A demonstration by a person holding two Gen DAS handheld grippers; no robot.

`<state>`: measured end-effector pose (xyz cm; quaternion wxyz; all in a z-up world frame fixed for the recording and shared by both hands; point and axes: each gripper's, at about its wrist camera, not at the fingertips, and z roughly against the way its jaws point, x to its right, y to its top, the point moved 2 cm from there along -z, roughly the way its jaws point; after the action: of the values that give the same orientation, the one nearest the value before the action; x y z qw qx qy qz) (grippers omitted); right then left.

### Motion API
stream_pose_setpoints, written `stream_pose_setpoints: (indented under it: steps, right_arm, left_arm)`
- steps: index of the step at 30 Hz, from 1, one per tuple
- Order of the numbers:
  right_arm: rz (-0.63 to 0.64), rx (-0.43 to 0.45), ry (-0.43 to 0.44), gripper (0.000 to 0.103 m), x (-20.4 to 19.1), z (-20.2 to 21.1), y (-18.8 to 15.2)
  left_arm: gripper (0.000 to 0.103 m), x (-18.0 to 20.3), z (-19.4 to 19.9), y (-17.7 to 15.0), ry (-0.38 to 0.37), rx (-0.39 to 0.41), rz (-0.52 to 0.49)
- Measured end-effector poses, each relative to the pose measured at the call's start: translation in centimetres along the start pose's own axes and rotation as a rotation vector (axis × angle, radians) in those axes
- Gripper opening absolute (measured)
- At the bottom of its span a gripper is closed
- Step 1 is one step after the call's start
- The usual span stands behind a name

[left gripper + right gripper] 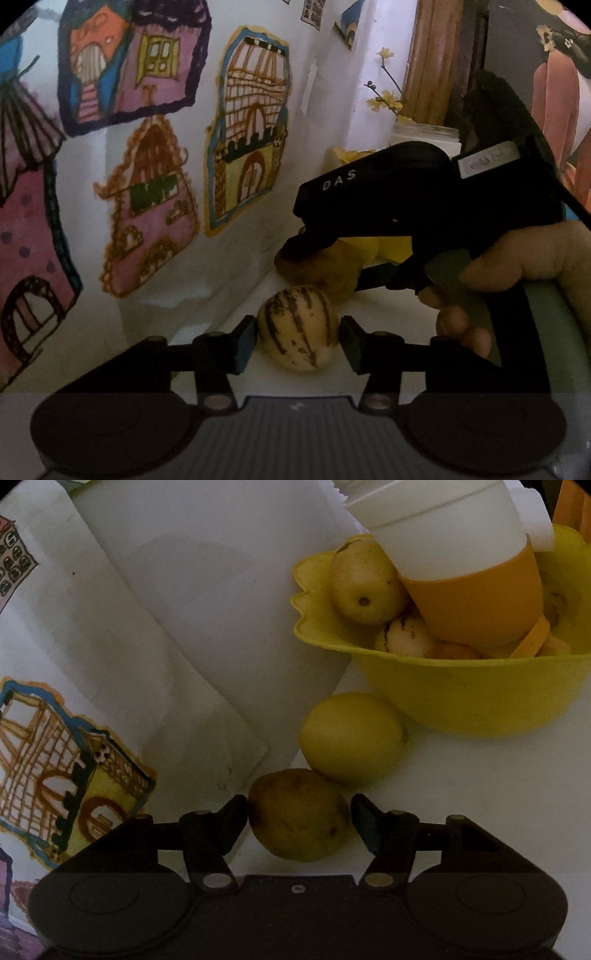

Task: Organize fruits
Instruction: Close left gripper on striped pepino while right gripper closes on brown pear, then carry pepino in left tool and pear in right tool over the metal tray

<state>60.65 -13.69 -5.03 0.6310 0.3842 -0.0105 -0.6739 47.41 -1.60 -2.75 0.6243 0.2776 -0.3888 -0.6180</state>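
Note:
A cream fruit with dark stripes (298, 326) lies on the white table between the fingers of my left gripper (298, 343), which is open around it, with a small gap on each side. My right gripper (298, 823) is open around a brownish pear (298, 814) on the table; the pear touches or nearly touches the left finger. In the left wrist view the right gripper (291, 245) reaches over that pear (325, 269). A yellow lemon (351, 736) lies behind the pear. A yellow bowl (472, 690) holds several fruits.
An orange and white cup (465, 572) sits tilted in the bowl. The wall (229, 266) close on the left carries children's house drawings (251, 125). A white vase with yellow flowers (424, 133) stands behind. A hand (517, 266) holds the right gripper.

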Motion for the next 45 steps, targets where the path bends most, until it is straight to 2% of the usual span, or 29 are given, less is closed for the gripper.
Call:
stream_pose_setpoints:
  steps: [9, 22, 39, 45]
  right_arm:
    - [0.003, 0.014, 0.035, 0.058, 0.3, -0.5, -0.4]
    - [0.043, -0.002, 0.059, 0.058, 1.9, 2.3, -3.2]
    - [0.067, -0.025, 0.106, 0.058, 2.4, 6.5, -9.2]
    - [0.087, -0.02, 0.143, 0.058, 1.7, 9.4, -11.9]
  left_arm:
    - [0.053, -0.2, 1.1, -0.3, 0.002, -0.012, 0.01]
    - [0.052, -0.4, 4.2, -1.3, -0.001, -0.059, 0.002]
    - [0.052, -1.0, 11.2, -4.9, -0.008, -0.09, 0.008]
    - [0.052, -0.6, 13.0, -5.7, -0.01, -0.101, 0.007]
